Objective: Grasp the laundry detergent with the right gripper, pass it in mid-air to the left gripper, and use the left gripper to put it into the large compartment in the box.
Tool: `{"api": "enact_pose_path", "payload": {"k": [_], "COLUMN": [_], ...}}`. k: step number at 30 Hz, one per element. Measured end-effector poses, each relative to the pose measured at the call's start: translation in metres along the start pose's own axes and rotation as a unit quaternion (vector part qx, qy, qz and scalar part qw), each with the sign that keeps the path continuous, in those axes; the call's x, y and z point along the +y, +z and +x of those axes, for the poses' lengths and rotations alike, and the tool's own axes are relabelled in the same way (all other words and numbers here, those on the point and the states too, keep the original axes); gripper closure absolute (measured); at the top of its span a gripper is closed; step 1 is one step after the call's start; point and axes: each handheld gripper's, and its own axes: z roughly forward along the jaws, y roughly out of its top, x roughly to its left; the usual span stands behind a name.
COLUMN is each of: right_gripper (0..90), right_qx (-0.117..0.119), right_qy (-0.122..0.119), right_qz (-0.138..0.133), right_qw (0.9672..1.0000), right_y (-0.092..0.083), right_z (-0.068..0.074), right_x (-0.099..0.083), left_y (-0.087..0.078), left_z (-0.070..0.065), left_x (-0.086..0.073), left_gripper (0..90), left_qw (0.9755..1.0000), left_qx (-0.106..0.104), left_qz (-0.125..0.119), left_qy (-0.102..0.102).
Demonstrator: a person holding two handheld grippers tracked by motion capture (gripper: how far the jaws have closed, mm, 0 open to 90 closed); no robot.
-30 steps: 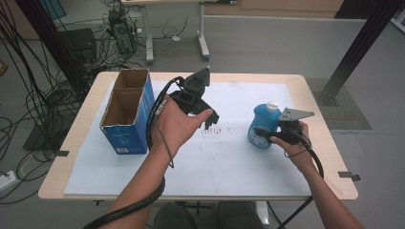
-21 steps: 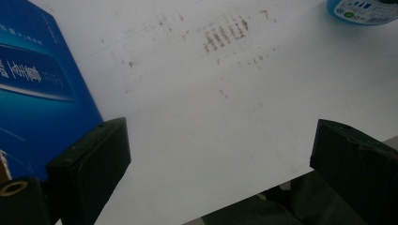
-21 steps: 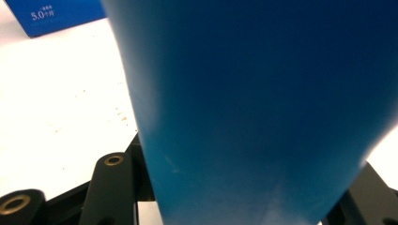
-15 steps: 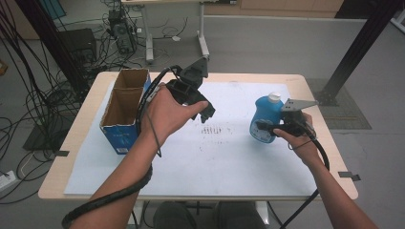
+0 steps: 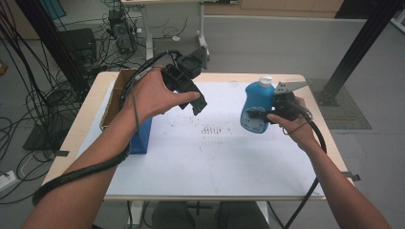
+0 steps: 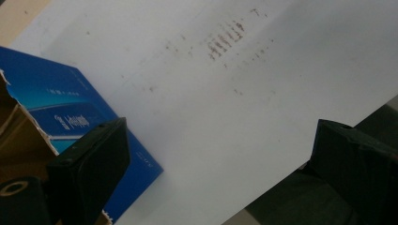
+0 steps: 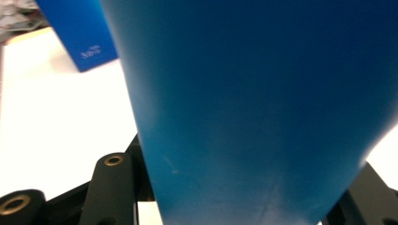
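A blue plastic bottle (image 5: 255, 98) with a white cap hangs upright above the right half of the table, my right gripper (image 5: 259, 115) shut on its lower body from the right side. In the right gripper view the bottle (image 7: 258, 117) stands between the black jaws of my right gripper (image 7: 239, 199). My left gripper (image 5: 193, 102) is held high over the table's far left part, open and pointing down to the right. In the left gripper view my left gripper (image 6: 220, 164) has its jaws wide apart with nothing between them.
An open-topped blue carton (image 5: 139, 136) stands at the table's left, also seen as the carton (image 6: 61, 117) and the carton (image 7: 80, 33). A white sheet (image 5: 215, 162) with dark smudges (image 5: 214, 129) covers the wooden table (image 5: 319, 112). Cables and desk legs lie on the floor beyond.
My right gripper has risen with the blue bottle, lifting it off the sheet. My left gripper has also risen, staying open.
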Motion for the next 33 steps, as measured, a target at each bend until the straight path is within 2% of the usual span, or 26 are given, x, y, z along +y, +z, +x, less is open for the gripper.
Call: {"api": "enact_pose_path", "payload": {"k": [1,2,4,5,6,7,8,9,10,15,16,17,18,19,20,21,22,23,24,25,26,27,28,31,32,33], "right_gripper": [43.5,43.5,43.5,43.5,43.5,43.5,43.5,43.5,43.5,43.5,43.5,43.5,43.5,43.5,43.5,43.5,43.5,43.5,43.5,43.5,43.5,43.5,43.5,43.5,43.5,43.5], "right_qx": [0.006,0.013,0.03,0.03,0.048,0.048,0.066,0.066,0.08,0.114,0.125,0.125,0.137,0.137,0.147,0.147,0.159,0.159,0.169,0.169,0.179,0.179,0.186,0.193,0.198,0.198], "right_qy": [-0.003,-0.007,-0.011,-0.011,-0.015,-0.015,-0.023,-0.023,-0.029,-0.049,-0.057,-0.057,-0.064,-0.064,-0.071,-0.071,-0.077,-0.077,-0.084,-0.084,-0.091,-0.091,-0.097,-0.105,-0.11,-0.11], "right_qz": [0.002,0.005,0.006,0.006,0.008,0.008,0.009,0.009,0.013,0.018,0.019,0.019,0.017,0.017,0.015,0.015,0.016,0.016,0.017,0.017,0.017,0.017,0.019,0.019,0.016,0.016], "right_qw": [1.0,0.9999,0.9995,0.9995,0.9987,0.9987,0.9975,0.9975,0.9963,0.9921,0.9903,0.9903,0.9883,0.9883,0.9864,0.9864,0.9842,0.9842,0.9819,0.9819,0.9796,0.9796,0.9775,0.9754,0.974,0.974], "right_y": [0.003,0.006,0.013,0.013,0.02,0.02,0.028,0.028,0.034,0.051,0.057,0.057,0.064,0.064,0.07,0.07,0.077,0.077,0.083,0.083,0.09,0.09,0.096,0.101,0.106,0.106], "right_z": [0.002,0.003,0.006,0.006,0.009,0.009,0.013,0.013,0.016,0.024,0.027,0.027,0.029,0.029,0.031,0.031,0.034,0.034,0.038,0.038,0.041,0.041,0.045,0.049,0.054,0.054], "right_x": [0.005,0.009,0.017,0.017,0.025,0.025,0.032,0.032,0.038,0.052,0.056,0.056,0.061,0.061,0.064,0.064,0.068,0.068,0.07,0.07,0.073,0.073,0.076,0.079,0.082,0.082], "left_y": [0.0,-0.002,-0.004,-0.004,-0.007,-0.007,-0.009,-0.009,-0.01,-0.013,-0.014,-0.016,-0.019,-0.019,-0.022,-0.022,-0.024,-0.024,-0.025,-0.026,-0.028,-0.028,-0.029,-0.029,-0.03,-0.03], "left_z": [0.0,0.002,0.005,0.005,0.009,0.009,0.013,0.013,0.015,0.022,0.022,0.024,0.026,0.026,0.028,0.028,0.029,0.029,0.029,0.03,0.03,0.03,0.03,0.031,0.031,0.031], "left_x": [0.0,0.001,0.002,0.002,0.003,0.003,0.004,0.004,0.005,0.008,0.008,0.009,0.01,0.01,0.01,0.01,0.011,0.011,0.012,0.012,0.013,0.013,0.015,0.016,0.017,0.017], "left_gripper": [5.7,5.7,5.7,5.7,5.6,5.4,5.4,5.4,5.4,5.5,5.4,5.4,5.5,5.5,5.5,5.6,5.5,5.6,5.6,5.6,5.6,5.6,5.6,5.7,5.7,5.9], "left_qw": [1.0,0.9998,0.9994,0.9994,0.9987,0.9987,0.9975,0.9975,0.9969,0.9945,0.9939,0.9931,0.9917,0.9917,0.99,0.99,0.9888,0.9888,0.988,0.9867,0.9849,0.9849,0.9829,0.9818,0.9799,0.9799], "left_qx": [0.0,0.005,0.007,0.007,0.006,0.006,0.005,0.005,0.005,-0.001,-0.002,-0.003,-0.008,-0.008,-0.01,-0.01,-0.013,-0.013,-0.015,-0.018,-0.021,-0.021,-0.026,-0.026,-0.035,-0.035], "left_qz": [0.0,0.004,0.003,0.003,0.006,0.006,0.008,0.008,0.008,0.007,0.007,0.008,0.011,0.011,0.012,0.012,0.016,0.016,0.017,0.02,0.024,0.024,0.033,0.034,0.037,0.037], "left_qy": [0.0,0.018,0.035,0.035,0.051,0.051,0.07,0.07,0.078,0.105,0.11,0.117,0.128,0.128,0.14,0.14,0.148,0.148,0.153,0.16,0.17,0.17,0.179,0.185,0.193,0.193]}}
